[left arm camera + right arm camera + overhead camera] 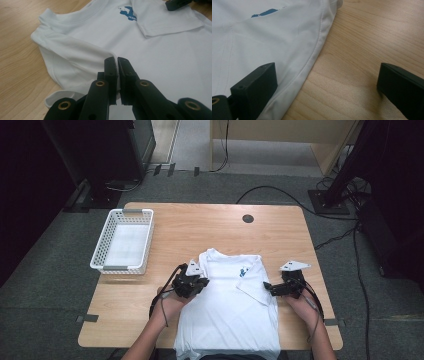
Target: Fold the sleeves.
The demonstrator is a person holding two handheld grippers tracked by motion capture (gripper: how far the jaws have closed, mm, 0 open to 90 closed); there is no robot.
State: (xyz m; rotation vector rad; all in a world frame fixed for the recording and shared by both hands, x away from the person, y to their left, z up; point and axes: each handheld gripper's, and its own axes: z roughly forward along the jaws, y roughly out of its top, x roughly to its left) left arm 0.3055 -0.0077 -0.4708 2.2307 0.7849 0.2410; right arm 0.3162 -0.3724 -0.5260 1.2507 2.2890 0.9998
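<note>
Folding a white T-shirt (pixel 227 307) is the work in hand, and it lies flat on the bench (pixel 280 230), collar away from the person, hem hanging over the near edge. The sleeve on the right side already lies turned in over the chest, just beside the blue print (pixel 128 13).

The left claw (pixel 196 284) is clamped on the other sleeve (pixel 75 53); in the left gripper view its jaws stand almost together with a thin ridge of white cloth pinched between them. The right claw (pixel 270 287) is wide apart and holds nothing: in the right gripper view one jaw hovers over the shirt's side hem (pixel 312 60) and the other over bare wood.

The risks, as I judge them:
- The pinch is shallow and near the sleeve's edge, so a quick pull could slip the cloth out and let the sleeve drop back.
- With nothing pressing the shirt down, dragging the sleeve across could pull the whole body sideways, skew it on the bench and spoil the fold already made.
- The overhanging hem adds weight at the near edge, so any slide towards the person could take the shirt off the bench.

A white basket (pixel 122 242) sits well apart at the far left of the bench.
</note>
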